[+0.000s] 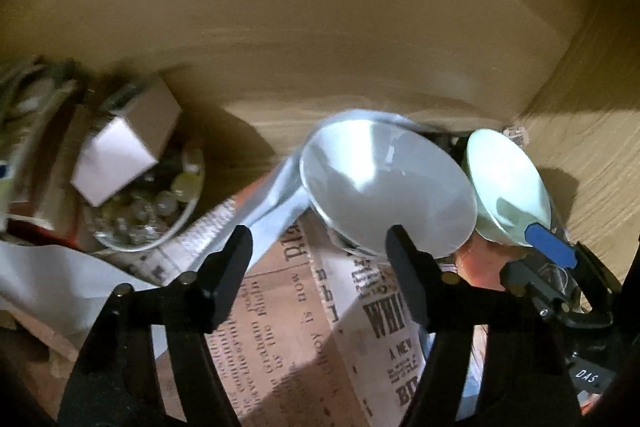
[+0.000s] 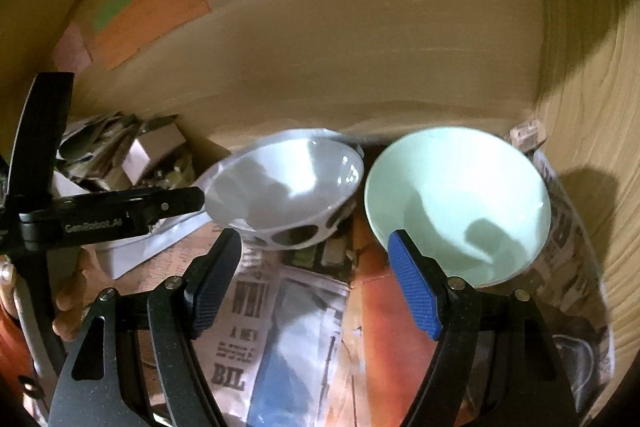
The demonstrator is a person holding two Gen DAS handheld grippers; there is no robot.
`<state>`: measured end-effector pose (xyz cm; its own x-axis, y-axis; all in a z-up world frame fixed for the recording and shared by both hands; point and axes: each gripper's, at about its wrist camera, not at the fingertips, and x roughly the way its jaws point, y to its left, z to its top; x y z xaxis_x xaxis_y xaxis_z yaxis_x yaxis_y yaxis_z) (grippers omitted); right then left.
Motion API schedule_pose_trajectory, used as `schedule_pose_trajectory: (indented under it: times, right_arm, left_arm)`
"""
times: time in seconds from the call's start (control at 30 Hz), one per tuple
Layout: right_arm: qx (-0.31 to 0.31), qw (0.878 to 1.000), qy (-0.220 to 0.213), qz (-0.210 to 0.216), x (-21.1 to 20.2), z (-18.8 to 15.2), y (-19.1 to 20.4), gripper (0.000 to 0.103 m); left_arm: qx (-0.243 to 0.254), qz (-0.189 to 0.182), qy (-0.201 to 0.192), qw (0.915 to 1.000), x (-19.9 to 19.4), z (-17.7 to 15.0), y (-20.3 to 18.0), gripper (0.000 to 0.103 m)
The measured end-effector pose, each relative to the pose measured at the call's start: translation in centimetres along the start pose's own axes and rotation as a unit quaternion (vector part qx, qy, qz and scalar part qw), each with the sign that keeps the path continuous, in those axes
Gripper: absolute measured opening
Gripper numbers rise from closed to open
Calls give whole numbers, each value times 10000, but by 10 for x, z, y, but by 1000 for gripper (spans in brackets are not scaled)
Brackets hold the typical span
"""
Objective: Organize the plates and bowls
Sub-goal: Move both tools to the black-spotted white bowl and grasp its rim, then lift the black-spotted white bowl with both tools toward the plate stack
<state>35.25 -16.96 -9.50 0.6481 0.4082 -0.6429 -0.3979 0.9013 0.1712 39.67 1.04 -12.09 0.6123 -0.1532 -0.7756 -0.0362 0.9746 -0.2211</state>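
Note:
A white bowl with dark spots (image 2: 288, 187) sits tilted on the newspaper-lined shelf; it also shows in the left wrist view (image 1: 384, 187). A pale green bowl (image 2: 460, 199) stands right of it, also in the left wrist view (image 1: 508, 187). My left gripper (image 1: 320, 259) is open, its right finger at the white bowl's near rim. My right gripper (image 2: 316, 267) is open, its right blue pad (image 2: 416, 291) at the green bowl's near rim. The left gripper's finger (image 2: 160, 207) reaches the white bowl's left rim in the right wrist view.
Newspaper (image 1: 288, 339) lines the shelf floor. A glass bowl of small items (image 1: 152, 211) and a white box (image 1: 116, 167) sit at the left. Cardboard-coloured walls (image 2: 360, 47) close the back and the right side (image 2: 592, 147).

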Motion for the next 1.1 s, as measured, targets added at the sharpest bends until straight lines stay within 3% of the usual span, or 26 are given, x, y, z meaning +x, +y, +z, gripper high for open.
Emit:
schedule_pose_trajectory:
  times: [0.2,0.37,0.53,0.97,1.1]
  right_arm:
    - [7,9999,65,-81,5,-5,-6,73]
    - [2,10000,53,-71,4,-7,-10,73]
    - [-25,10000,37,-74,2,-7,-10,73]
    - [-143,9998,140,-10,9,-9,-4,73]
    - [-158,9996,227,99,12,-10,-2,68]
  left_arm:
    - [-64,-170,201,9996,17,2,-1,51]
    - [-67,-332,432,9985,31,1,-7,30]
    - [312,-148,454,9984,37,-1,-17,29]
    - [840,-133,710,9938,15,-18,-15,21]
    - [969,-187,803,9919,5,-28,-10,20]
